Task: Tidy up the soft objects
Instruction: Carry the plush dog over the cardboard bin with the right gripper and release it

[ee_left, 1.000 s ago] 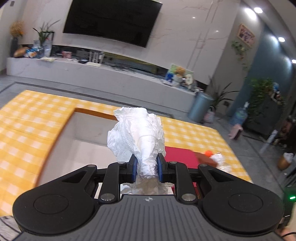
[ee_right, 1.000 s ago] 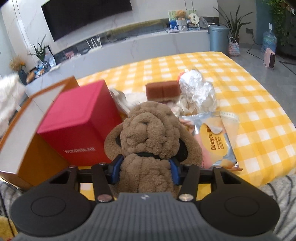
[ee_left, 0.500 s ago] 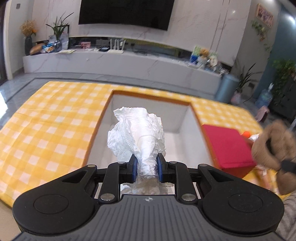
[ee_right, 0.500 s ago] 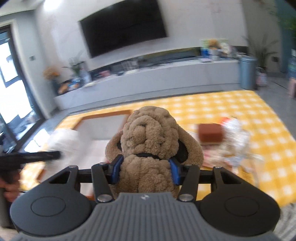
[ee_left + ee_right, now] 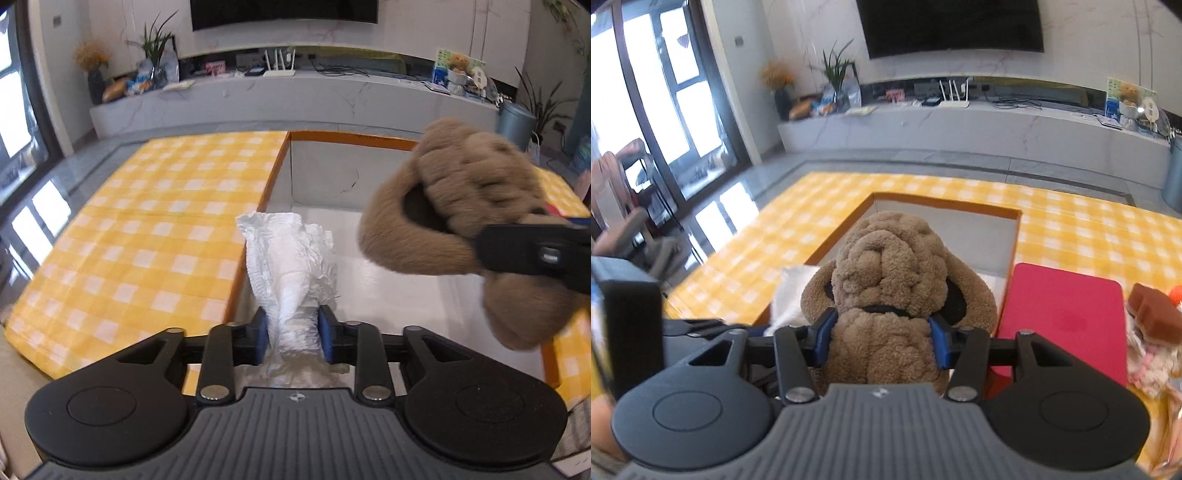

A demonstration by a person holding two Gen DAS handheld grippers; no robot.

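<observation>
Checked yellow cloth (image 5: 147,229) covers the desk, and an open box (image 5: 275,177) with an orange rim and pale inner walls sits sunk into its middle; the near rim is hidden behind both tools. Inside, the pale floor shows bare between the two held items, and open cloth runs out to the desk's left edge.

Plush dog (image 5: 886,295), brown and wrinkled, is clamped at the neck between the blue pads of the right gripper (image 5: 882,334), head pointing forward along the jaws, ears drooping to either side. From the left wrist view it hangs over the right part of the box, its lower body cut off behind the black finger. Its face cannot be made out.

Just right of the box stands a red box (image 5: 1067,314), top face flat, touching or nearly touching the orange rim. Past it, at the frame's right edge, lie a brown block (image 5: 1156,317) and blurred crinkly wrappings.

White crumpled cloth (image 5: 291,266) stands upright in the left gripper (image 5: 291,332), jaws squeezed on its narrow base, long axis running forward, over the box's left wall. Its lower end is hidden under the tool.
</observation>
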